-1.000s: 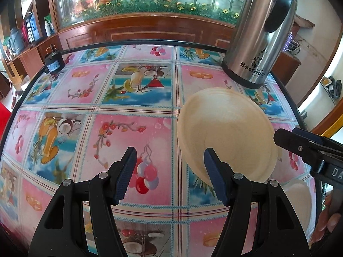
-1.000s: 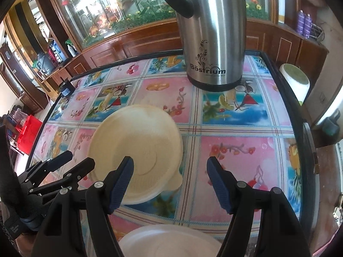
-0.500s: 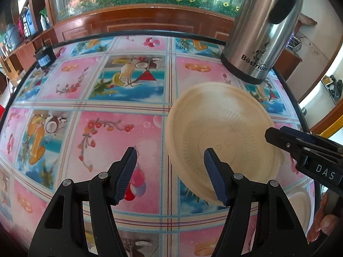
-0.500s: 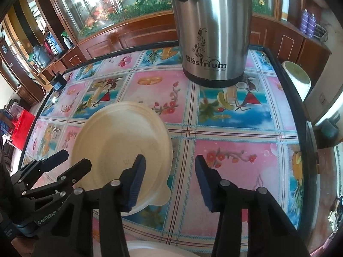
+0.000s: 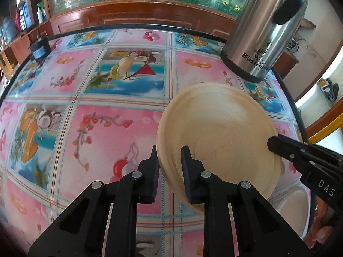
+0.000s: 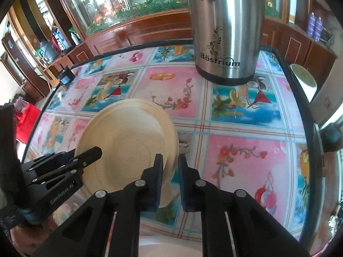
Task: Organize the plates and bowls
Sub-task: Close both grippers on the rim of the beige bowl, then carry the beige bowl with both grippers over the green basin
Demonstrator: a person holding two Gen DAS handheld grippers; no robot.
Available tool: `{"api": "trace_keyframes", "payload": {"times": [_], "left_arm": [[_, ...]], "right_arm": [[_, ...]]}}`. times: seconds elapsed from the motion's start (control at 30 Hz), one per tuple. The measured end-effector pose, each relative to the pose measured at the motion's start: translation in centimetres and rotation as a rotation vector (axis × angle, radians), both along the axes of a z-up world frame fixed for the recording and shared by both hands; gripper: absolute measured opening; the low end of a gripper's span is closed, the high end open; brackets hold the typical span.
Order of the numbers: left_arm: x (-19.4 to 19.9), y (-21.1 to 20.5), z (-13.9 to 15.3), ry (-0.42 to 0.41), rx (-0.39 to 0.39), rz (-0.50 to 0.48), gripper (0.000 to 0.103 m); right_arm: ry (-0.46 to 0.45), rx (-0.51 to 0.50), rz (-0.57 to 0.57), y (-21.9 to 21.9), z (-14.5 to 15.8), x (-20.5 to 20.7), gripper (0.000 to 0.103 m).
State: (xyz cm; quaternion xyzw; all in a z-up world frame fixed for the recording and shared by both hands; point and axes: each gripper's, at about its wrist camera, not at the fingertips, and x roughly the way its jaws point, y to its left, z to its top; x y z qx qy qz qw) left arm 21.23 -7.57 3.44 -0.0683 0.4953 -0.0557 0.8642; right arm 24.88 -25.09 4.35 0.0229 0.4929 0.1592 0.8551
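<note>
A: Left wrist view: left gripper [image 5: 170, 162] jaws closing, the rim of the cream plate [image 5: 216, 132] between the pads. Plate tilted, on the near side of the steel thermos [image 5: 263, 30].

B: Right wrist view: right gripper [image 6: 170, 171] clamped on the plate [image 6: 126, 141] rim opposite, over the tablecloth [image 6: 246, 156] below the thermos [image 6: 227, 32].

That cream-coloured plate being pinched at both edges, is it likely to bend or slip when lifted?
The plate looks thin and matte, like pressed fibre or light plastic, so it is probably light and may flex a little. The left gripper is closing on its rim and the right gripper grips the opposite edge; held at both sides, it seems unlikely to slip. Breakage looks improbable.
</note>
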Motion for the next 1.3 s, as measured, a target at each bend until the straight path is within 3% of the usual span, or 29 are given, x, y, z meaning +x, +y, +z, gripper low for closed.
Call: {"api": "trace_keyframes", "payload": {"times": [0.57, 1.3], "left_arm": [[-7.0, 4.8, 1.9, -0.012, -0.054, 0.044, 0.017], [-20.2, 10.0, 4.7, -0.090, -0.037, 0.048, 0.017]], "right_arm": [[-0.019, 0.006, 0.057, 3.8, 1.1, -6.1, 0.013], [-0.034, 0.054, 0.111, 8.1, 2.0, -17.9, 0.015]]}}
